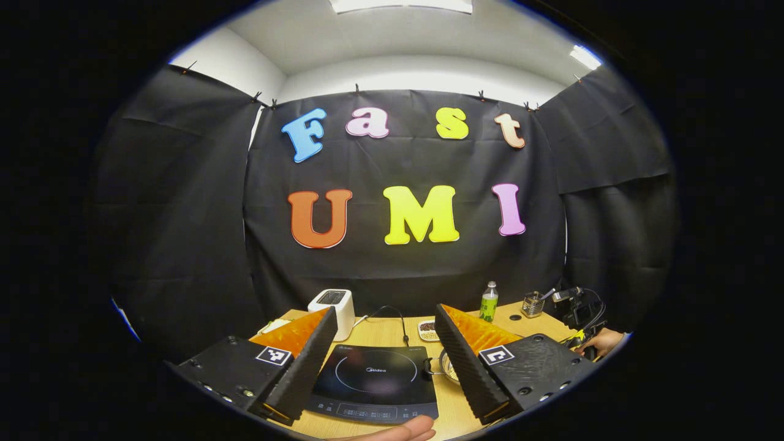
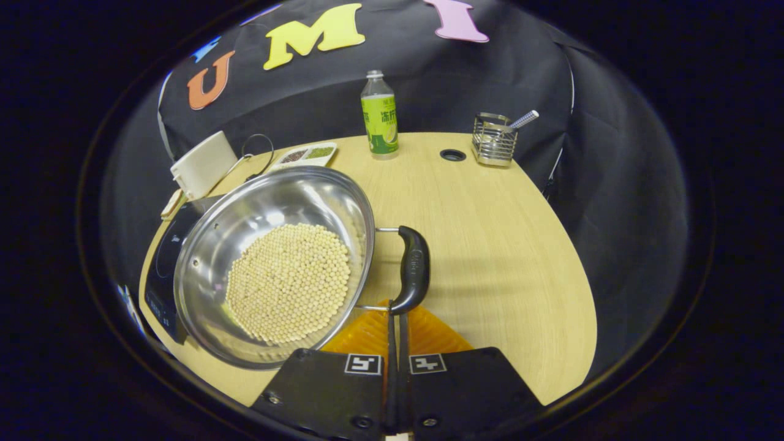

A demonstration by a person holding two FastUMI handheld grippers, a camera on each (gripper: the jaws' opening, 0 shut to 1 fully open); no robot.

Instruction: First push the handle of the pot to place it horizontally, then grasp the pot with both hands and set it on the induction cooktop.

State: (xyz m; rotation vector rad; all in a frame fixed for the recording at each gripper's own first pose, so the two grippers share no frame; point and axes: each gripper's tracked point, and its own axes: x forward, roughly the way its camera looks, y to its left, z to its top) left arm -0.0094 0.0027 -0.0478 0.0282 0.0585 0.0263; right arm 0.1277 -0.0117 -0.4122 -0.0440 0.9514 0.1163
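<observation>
Steel pot (image 2: 275, 263) of beans sits left of the closed right gripper (image 2: 396, 324), tips at black handle's (image 2: 411, 269) near end; left gripper (image 1: 383, 361) open.

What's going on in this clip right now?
A person is working with two handheld grippers at a wooden table. The right gripper is closed, its tips right at the near end of the black handle of a steel pot filled with beans. The pot sits beside the induction cooktop, not yet on it. The left gripper hangs open above the cooktop.
</observation>
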